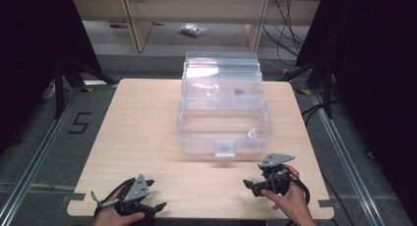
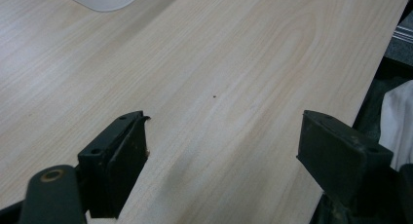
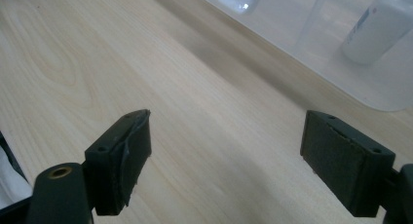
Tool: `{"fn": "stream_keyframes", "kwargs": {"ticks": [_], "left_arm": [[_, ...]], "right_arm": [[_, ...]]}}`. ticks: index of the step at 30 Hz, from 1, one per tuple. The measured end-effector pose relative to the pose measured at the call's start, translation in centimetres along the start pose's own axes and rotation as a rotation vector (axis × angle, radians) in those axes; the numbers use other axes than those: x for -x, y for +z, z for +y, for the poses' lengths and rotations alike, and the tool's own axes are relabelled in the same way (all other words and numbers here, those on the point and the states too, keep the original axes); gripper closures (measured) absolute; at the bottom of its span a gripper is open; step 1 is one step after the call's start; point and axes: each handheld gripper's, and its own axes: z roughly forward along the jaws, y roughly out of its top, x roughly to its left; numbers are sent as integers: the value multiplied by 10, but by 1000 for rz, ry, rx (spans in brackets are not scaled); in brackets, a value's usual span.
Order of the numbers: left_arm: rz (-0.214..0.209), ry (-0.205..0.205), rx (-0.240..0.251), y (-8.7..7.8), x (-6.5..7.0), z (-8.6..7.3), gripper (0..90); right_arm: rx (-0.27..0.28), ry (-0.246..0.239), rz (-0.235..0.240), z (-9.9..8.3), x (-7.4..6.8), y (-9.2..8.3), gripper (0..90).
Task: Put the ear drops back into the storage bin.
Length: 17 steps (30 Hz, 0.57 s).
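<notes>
The clear plastic box (image 1: 223,123) stands open, a small white bottle (image 1: 251,134) inside; both grippers (image 1: 147,196) (image 1: 255,185) spread, empty.

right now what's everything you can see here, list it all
table: one, light wood, centre of the high view
plastic box: one, clear, lid open and tipped back, on the far middle of the table
small bottle: one, white, inside the box near its front right corner
small dark thing: one, black, in the rear part of the open box, too small to identify
bag: one, clear plastic, on the floor beyond the table
cables: several, black, on the floor at far right
number 5 mark: one, black, on the floor left of the table
left hand-held gripper: one, black, jaws open, near edge at left
right hand-held gripper: one, black, jaws open, near edge at right
</notes>
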Motion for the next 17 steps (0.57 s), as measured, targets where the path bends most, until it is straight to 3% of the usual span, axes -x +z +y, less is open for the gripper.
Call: {"fn": "stream_keyframes", "kwargs": {"ticks": [1, 3, 4, 5, 6, 7, 8, 9, 10, 11, 12, 13, 15, 16, 17], "left_arm": [[1, 4, 0, 0, 0, 0, 178], [1, 0, 2, 0, 0, 0, 178], [1, 5, -1, 0, -1, 0, 178], [0, 4, -1, 0, 0, 0, 178], [0, 7, -2, 0, 0, 0, 178], [0, -16, 1, 1, 1, 0, 178], [-2, 10, -4, 0, -1, 0, 178], [0, -16, 1, 1, 1, 0, 178], [0, -13, 1, 0, 1, 0, 178], [1, -5, 0, 0, 0, 0, 178], [-1, 1, 2, 0, 0, 0, 178], [-2, 0, 3, 0, 0, 0, 177], [1, -15, 0, 1, 1, 0, 178], [-1, 0, 3, 0, 0, 0, 178], [-1, 0, 3, 0, 0, 0, 177]], "right_arm": [[6, -22, 2, -1, 1, 1, 195], [-1, -3, 1, -5, -1, 1, 194], [-6, -26, 15, -6, 0, 1, 194], [-6, 18, 6, -8, -2, 1, 193], [-20, -13, 5, -9, -1, 0, 193], [-20, 5, 5, -11, -2, 0, 193], [-8, -6, 4, -13, -2, 2, 192], [-17, 9, -3, -15, -3, 2, 193], [-27, 54, 9, -17, -8, 1, 193], [-20, -13, 7, -18, -3, 2, 193], [-13, 4, 2, -20, -5, 3, 192], [-44, 51, 11, -20, -8, -1, 192], [-16, -18, 14, -22, -3, 2, 192], [-14, -21, 13, -23, -3, 2, 192], [-24, 8, -2, -23, -4, 0, 191]]}}
